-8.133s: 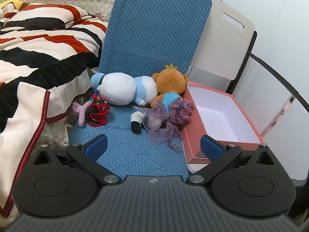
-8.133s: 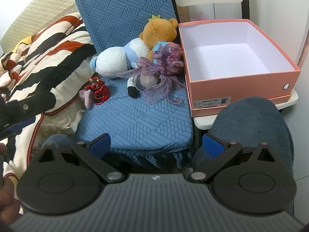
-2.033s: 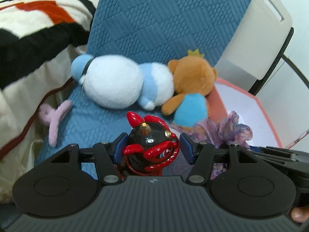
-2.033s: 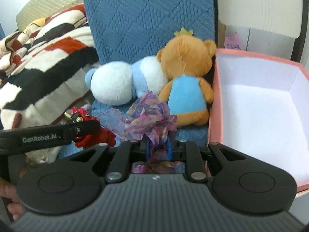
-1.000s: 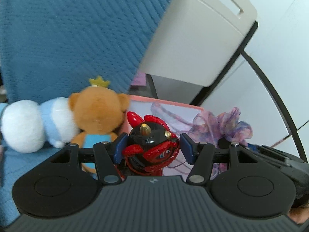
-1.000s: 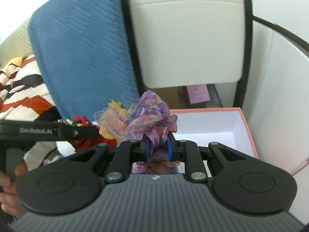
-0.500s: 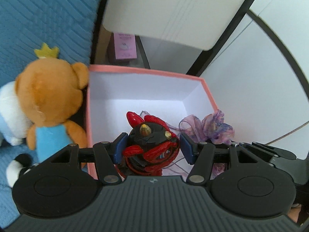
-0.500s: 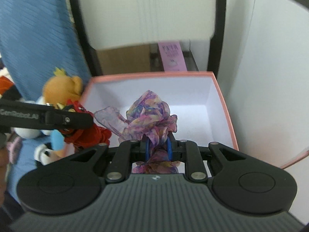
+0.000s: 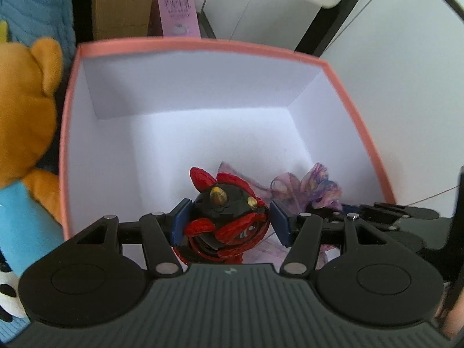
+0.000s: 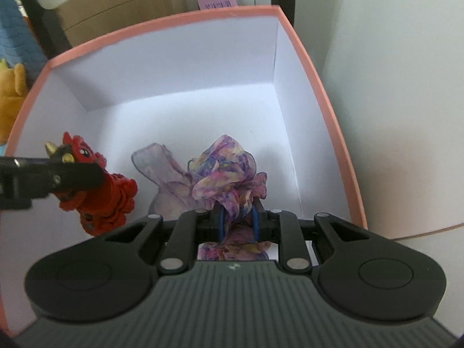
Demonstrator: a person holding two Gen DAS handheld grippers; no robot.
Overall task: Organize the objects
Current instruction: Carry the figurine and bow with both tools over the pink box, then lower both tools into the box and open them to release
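Observation:
My left gripper is shut on a red and black horned toy and holds it inside the pink box near its front left. My right gripper is shut on a purple ribbon bow and holds it inside the same box, to the right of the toy. The bow also shows in the left wrist view. The box has white inner walls and holds nothing else that I can see.
An orange teddy bear in a blue shirt leans against the box's left side. Behind the box stand a brown carton, a pink carton and black chair legs. A white wall is to the right.
Both grippers have moved forward and down into the pink box with their objects still held. The blue chair and the plush toys have slid out of view to the left.

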